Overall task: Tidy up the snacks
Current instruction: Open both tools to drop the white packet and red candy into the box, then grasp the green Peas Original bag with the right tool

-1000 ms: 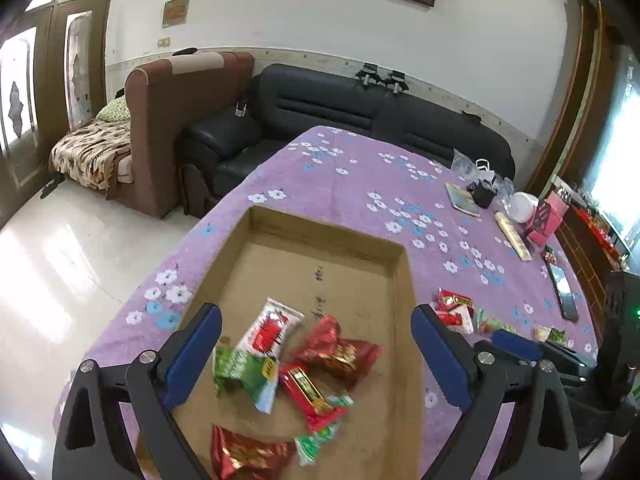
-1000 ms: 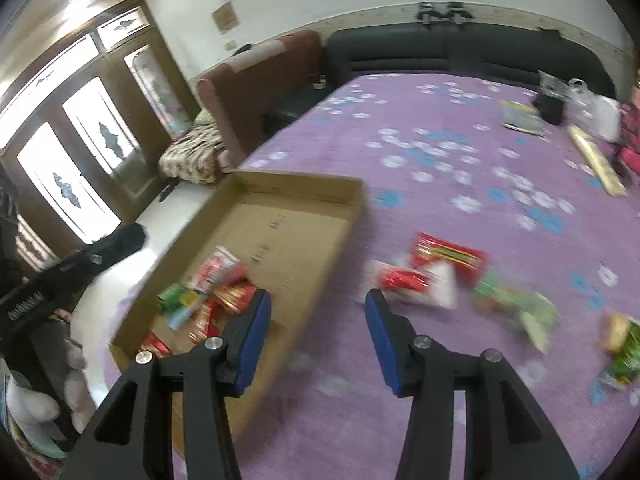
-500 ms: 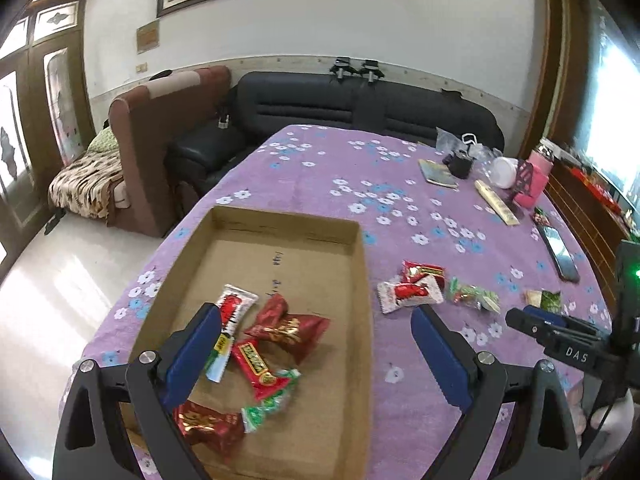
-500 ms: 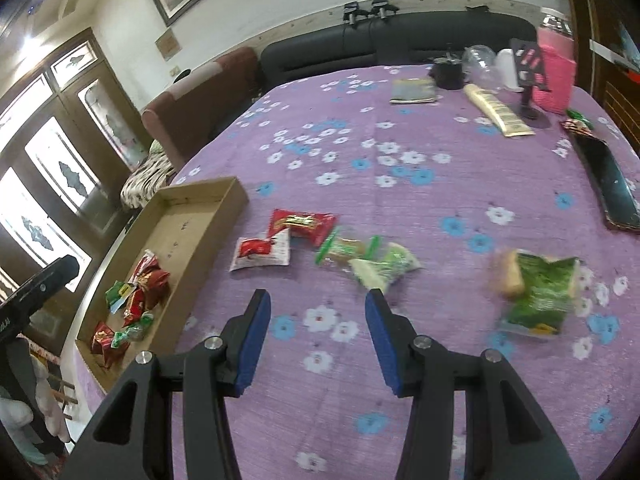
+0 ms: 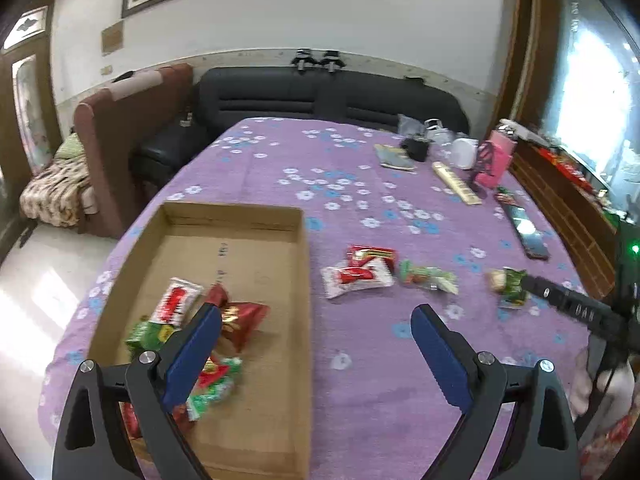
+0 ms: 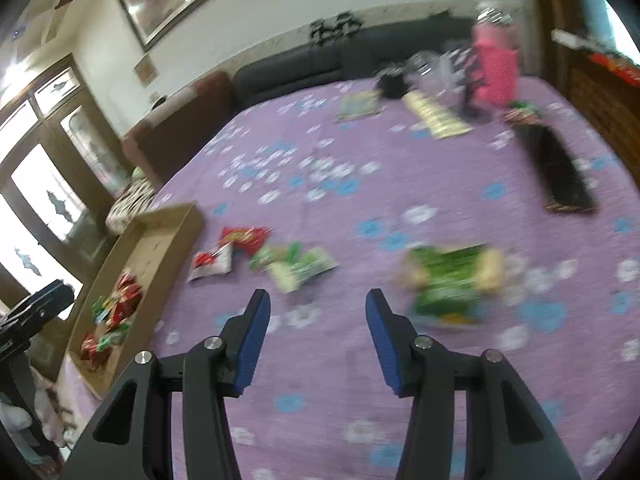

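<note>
A shallow cardboard tray (image 5: 298,272) (image 6: 180,236) lies on the purple flowered tablecloth and holds several red, white and green snack packets (image 5: 176,300) (image 6: 116,304). Right of the tray lie a red packet (image 5: 372,254) (image 6: 244,236), a red-and-white one (image 5: 356,278) (image 6: 210,262), a green one (image 5: 430,276) (image 6: 296,264) and, farther right, a bigger green packet (image 5: 508,286) (image 6: 452,276). My left gripper (image 5: 316,320) hangs open over the tray's right wall, empty. My right gripper (image 6: 318,304) is open and empty, just short of the bigger green packet and slightly left of it.
At the table's far right stand a pink box (image 5: 494,160) (image 6: 494,68), a white cup (image 5: 464,152), a long yellow pack (image 5: 456,182) (image 6: 434,114), a booklet (image 5: 394,156) and a black phone (image 5: 526,230) (image 6: 558,168). A black sofa (image 5: 328,96) is behind the table. The right gripper's dark body (image 5: 576,312) shows at the left view's right edge.
Both views have swung to the right across the table. The tray has slid to the left of both pictures and the bigger green packet has come close in front of the right gripper.
</note>
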